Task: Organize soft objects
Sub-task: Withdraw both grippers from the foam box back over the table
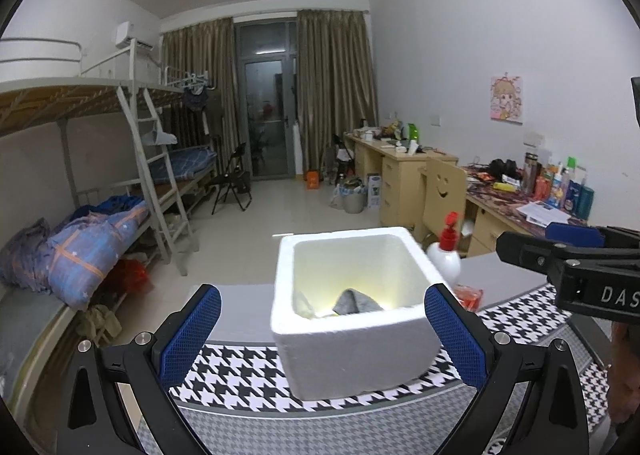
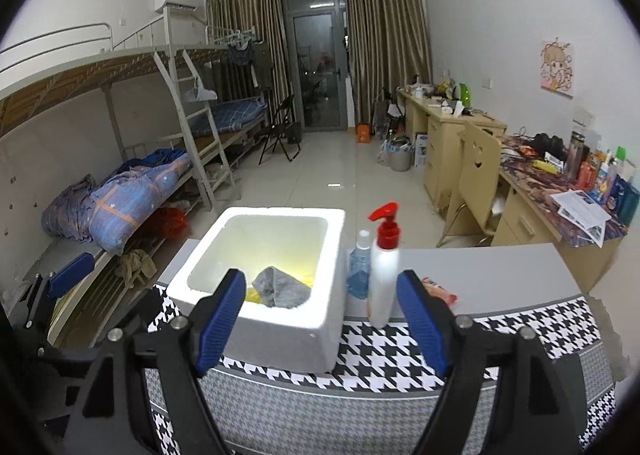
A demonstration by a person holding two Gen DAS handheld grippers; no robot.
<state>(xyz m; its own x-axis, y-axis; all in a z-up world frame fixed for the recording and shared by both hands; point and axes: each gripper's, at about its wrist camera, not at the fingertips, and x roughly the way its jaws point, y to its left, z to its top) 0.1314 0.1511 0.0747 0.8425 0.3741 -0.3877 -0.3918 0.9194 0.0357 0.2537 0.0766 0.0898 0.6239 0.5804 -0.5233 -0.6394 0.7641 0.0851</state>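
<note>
A white foam box [image 1: 360, 339] stands on a houndstooth cloth [image 1: 248, 379] on the table; it also shows in the right wrist view [image 2: 280, 327]. Inside lies a grey cloth [image 1: 356, 302] [image 2: 280, 287] on something yellow [image 2: 256, 295]. My left gripper [image 1: 322, 335] is open and empty, its blue pads either side of the box front, held back from it. My right gripper [image 2: 322, 319] is open and empty, just before the box's right front corner. It appears at the right of the left wrist view [image 1: 560, 255].
A white pump bottle with a red top [image 2: 384, 275] and a small blue bottle [image 2: 360, 267] stand right of the box. A red packet [image 2: 440, 291] lies beside them. Bunk beds [image 2: 120, 183] are on the left, desks [image 2: 560, 207] on the right.
</note>
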